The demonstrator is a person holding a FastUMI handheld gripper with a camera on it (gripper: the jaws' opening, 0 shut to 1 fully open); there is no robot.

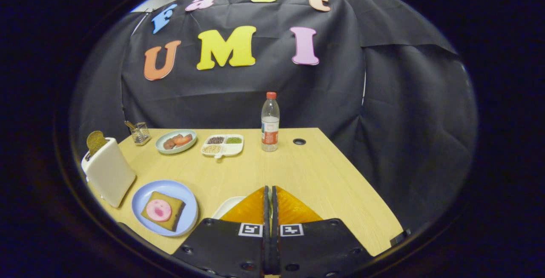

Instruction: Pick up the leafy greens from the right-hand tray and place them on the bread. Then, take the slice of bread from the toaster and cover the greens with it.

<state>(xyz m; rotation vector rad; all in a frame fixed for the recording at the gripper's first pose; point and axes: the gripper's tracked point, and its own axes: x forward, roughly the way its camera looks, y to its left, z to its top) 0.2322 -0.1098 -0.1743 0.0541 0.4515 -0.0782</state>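
My gripper (269, 195) is shut, its two orange fingers (251, 210) pressed flat together with nothing visible between them. They hang over a white tray (228, 205) whose rim peeks out to their left; what lies in the tray is hidden by the fingers. Left of the tray, a blue plate (187, 218) carries a slice of bread (174, 212) topped with a round pink slice of meat (159, 210). Further left stands a white toaster (108, 173) with a browned slice of bread (96, 141) sticking up out of its slot.
At the back of the wooden table (323, 176) are a water bottle (270, 122), a white divided dish of grains (222, 144), a green plate of food (176, 141) and a small wire holder (139, 133). A cable hole (299, 141) sits beside the bottle. The table's edge runs diagonally on the right.
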